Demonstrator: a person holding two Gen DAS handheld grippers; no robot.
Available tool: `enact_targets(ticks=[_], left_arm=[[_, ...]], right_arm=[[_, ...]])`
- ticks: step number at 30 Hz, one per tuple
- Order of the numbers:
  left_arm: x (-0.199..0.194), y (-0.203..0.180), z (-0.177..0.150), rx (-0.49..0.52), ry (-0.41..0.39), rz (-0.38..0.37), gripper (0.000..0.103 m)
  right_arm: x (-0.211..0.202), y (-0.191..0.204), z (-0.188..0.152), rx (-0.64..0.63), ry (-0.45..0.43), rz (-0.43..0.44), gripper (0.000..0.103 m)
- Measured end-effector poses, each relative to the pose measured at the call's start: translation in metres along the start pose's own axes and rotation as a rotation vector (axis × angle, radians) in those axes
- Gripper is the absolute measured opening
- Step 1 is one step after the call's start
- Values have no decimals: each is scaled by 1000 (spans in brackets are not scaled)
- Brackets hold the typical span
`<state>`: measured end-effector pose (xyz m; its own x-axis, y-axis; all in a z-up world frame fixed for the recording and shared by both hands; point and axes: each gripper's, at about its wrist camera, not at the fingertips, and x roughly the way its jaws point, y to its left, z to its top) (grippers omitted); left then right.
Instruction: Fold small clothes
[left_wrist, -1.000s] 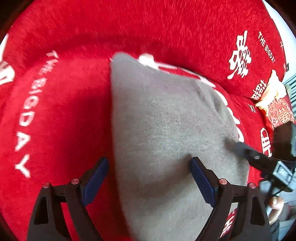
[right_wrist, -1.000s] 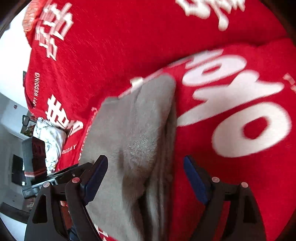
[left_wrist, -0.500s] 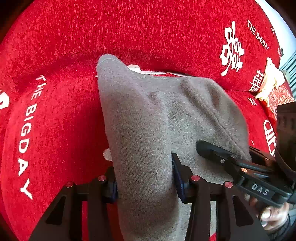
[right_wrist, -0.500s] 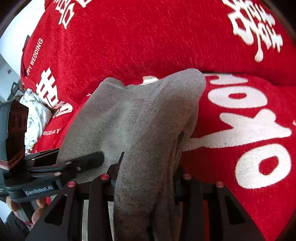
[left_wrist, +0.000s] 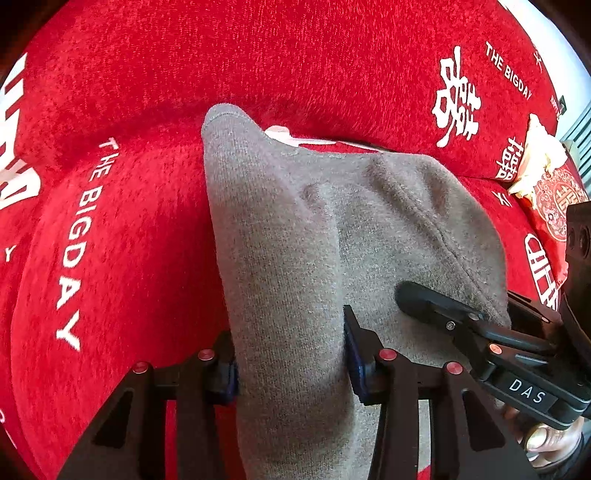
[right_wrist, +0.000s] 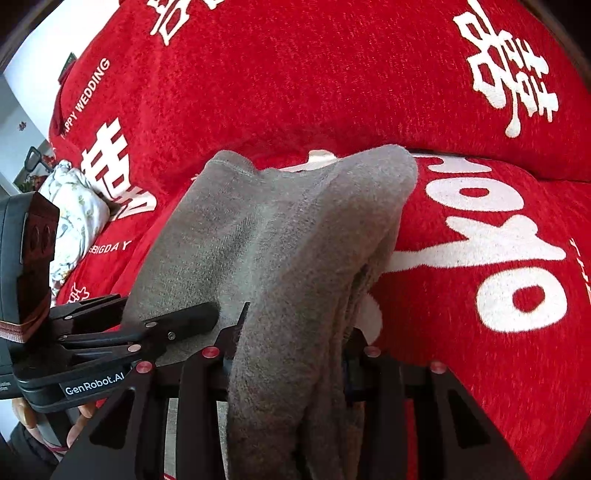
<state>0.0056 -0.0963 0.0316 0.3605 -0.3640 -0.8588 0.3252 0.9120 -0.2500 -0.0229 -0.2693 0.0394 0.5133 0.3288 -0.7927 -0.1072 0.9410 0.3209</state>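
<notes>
Grey garment now in both grippers

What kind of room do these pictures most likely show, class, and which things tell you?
Probably a living room at home, dressed for a wedding. A sofa cover in red plush bears "HAPPY WEDDING" and "THE BIGDAY" lettering, a floral pillow lies at one end, and a grey garment is being folded on the seat.

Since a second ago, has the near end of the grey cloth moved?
Yes. The grey cloth has come up off the red cover; both grippers' jaws have just been closing and now pinch it.
</notes>
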Motion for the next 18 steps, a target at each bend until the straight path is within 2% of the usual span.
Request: enact_targets(ticks=[18], left_arm=[[-19, -1, -33, 27, -15, 21, 46]], right_arm=[[-13, 18, -28, -18, -1, -16, 40]])
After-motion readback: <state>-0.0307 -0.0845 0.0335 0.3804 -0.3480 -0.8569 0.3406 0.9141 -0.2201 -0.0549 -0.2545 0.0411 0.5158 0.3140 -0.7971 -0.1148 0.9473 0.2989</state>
